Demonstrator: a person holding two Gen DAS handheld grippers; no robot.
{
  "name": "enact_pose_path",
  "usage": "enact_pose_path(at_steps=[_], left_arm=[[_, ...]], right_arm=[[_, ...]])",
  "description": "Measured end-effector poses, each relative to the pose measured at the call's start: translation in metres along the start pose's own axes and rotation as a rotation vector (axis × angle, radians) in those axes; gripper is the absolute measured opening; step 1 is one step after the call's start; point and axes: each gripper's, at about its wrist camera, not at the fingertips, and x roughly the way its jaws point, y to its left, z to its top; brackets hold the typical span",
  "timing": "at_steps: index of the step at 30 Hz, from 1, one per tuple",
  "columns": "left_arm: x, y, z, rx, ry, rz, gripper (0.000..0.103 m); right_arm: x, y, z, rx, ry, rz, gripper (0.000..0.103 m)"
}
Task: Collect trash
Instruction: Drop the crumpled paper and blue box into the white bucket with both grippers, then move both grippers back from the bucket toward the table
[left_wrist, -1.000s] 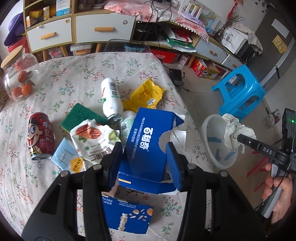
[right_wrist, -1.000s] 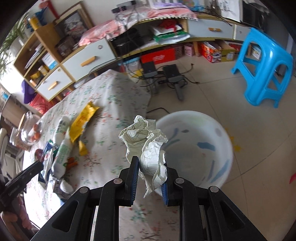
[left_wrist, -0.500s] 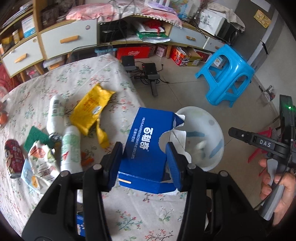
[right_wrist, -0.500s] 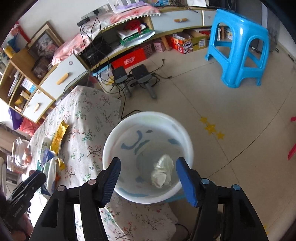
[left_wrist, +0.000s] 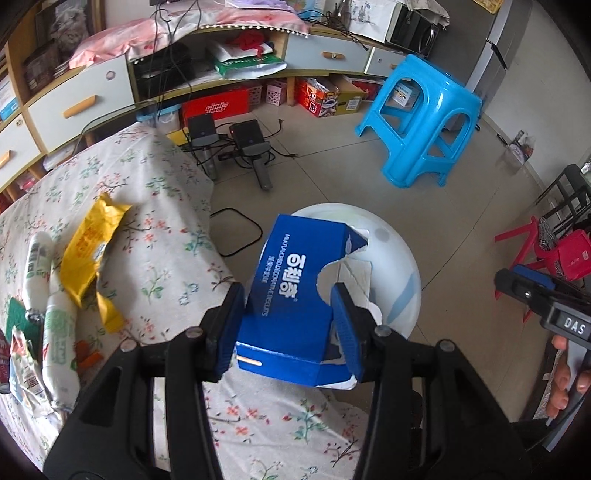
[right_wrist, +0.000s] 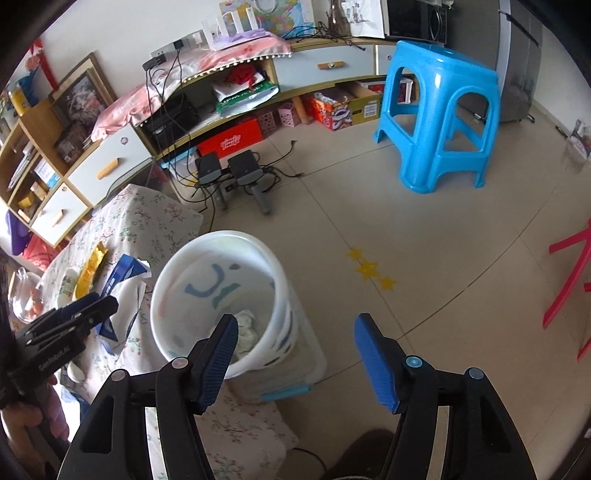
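The blue biscuit box (left_wrist: 291, 295), torn open at its right side, is clamped between the jaws of the left gripper (left_wrist: 290, 325), which press on its two long sides. It hangs past the right edge of the tabletop (left_wrist: 162, 258), in front of the white trash bin (left_wrist: 399, 266) that stands on the floor just beside the tabletop. In the right wrist view the box (right_wrist: 123, 275) shows to the left of the bin (right_wrist: 221, 295), at about the height of its rim.

The right gripper (right_wrist: 295, 358) has its jaws spread wide with nothing between them, and it sits near the bin's right side, above the floor. A crumpled white paper (right_wrist: 245, 328) lies at the bottom of the bin.

On the flowered tabletop, to the left, lie a yellow snack bag (left_wrist: 90, 247), two white bottles (left_wrist: 37, 258) lying side by side, a green sponge (left_wrist: 16, 310) and a printed snack pouch (left_wrist: 26, 373) at the near left edge. A glass jar (right_wrist: 26, 299) holding orange fruit stands at the far left in the right wrist view.

A blue plastic stool (left_wrist: 424, 125) stands on the floor far right, well apart from the bin.
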Motion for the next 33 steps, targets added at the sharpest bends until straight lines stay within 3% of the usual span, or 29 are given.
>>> enact_pose_path(at_steps=[3, 5, 6, 8, 15, 20, 27, 33], left_arm=[[0.004, -0.007, 0.003, 0.005, -0.010, -0.008, 0.050], [0.003, -0.010, 0.006, 0.002, -0.040, -0.055, 0.052], [0.002, -0.011, 0.007, 0.011, -0.054, -0.066, 0.057], [0.001, -0.013, 0.010, 0.017, -0.063, -0.026, 0.088], [-0.016, -0.006, 0.007, 0.013, -0.079, 0.052, 0.090], [-0.028, 0.010, -0.004, 0.024, -0.103, 0.116, 0.097], [-0.051, 0.034, -0.022, 0.005, -0.114, 0.166, 0.100], [-0.073, 0.060, -0.039, -0.030, -0.124, 0.199, 0.101]], right_arm=[[-0.003, -0.009, 0.000, 0.014, -0.003, 0.003, 0.069], [-0.004, -0.009, 0.000, 0.017, -0.005, 0.006, 0.070], [-0.005, -0.009, 0.001, 0.017, -0.006, 0.009, 0.070], [-0.007, -0.006, 0.002, 0.013, -0.012, 0.016, 0.071], [-0.011, 0.012, 0.003, -0.027, -0.037, 0.019, 0.074], [-0.013, 0.029, 0.000, -0.069, -0.048, 0.017, 0.075], [-0.023, 0.055, -0.008, -0.130, -0.087, 0.014, 0.076], [-0.034, 0.082, -0.017, -0.168, -0.142, 0.029, 0.083]])
